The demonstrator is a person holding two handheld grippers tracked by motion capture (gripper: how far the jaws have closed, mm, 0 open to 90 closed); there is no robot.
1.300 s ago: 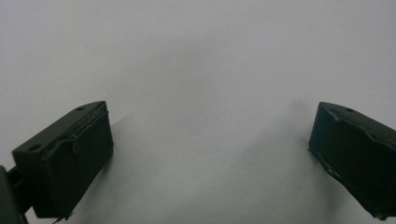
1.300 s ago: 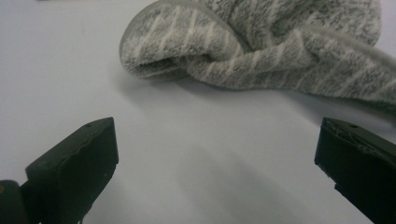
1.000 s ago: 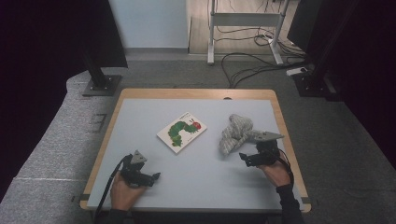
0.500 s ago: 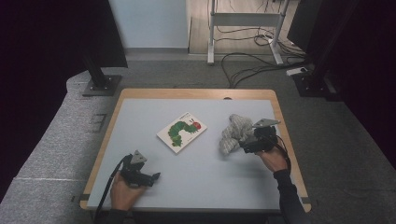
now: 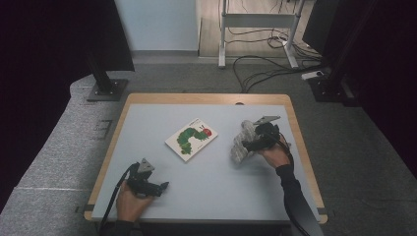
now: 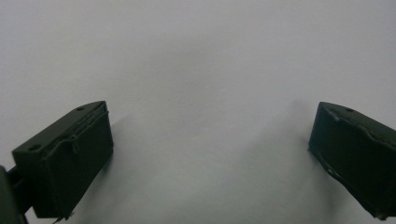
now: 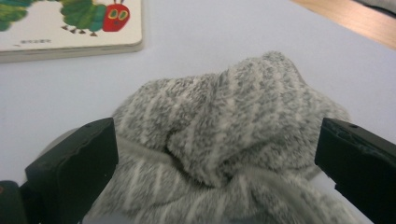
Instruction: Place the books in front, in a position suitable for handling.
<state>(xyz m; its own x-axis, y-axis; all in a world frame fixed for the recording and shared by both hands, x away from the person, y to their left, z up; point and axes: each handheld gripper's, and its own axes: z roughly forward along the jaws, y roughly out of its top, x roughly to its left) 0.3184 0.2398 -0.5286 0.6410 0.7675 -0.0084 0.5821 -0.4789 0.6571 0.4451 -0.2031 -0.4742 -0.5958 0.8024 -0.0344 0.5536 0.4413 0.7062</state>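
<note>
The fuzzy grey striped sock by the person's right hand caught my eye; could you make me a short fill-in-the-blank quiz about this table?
1. The open right tool has its jaws on either side of the fuzzy grey striped ____.
2. The white board book shows a green ____ with a red head.
3. The left tool, open, has only the pale ____ between its jaws.

Missing words: sock; caterpillar; table

The pale grey-blue tabletop with a wooden rim [image 5: 147, 128] is evenly lit from above, while the room's left and right edges fall into near-black. In the left gripper view, 2 soft shadows trail beside the black jaws and the surface is featureless. In the right gripper view, the fuzzy grey-and-white striped sock [image 7: 233, 135] is fairly sharp, its nearest part blurred.
</note>
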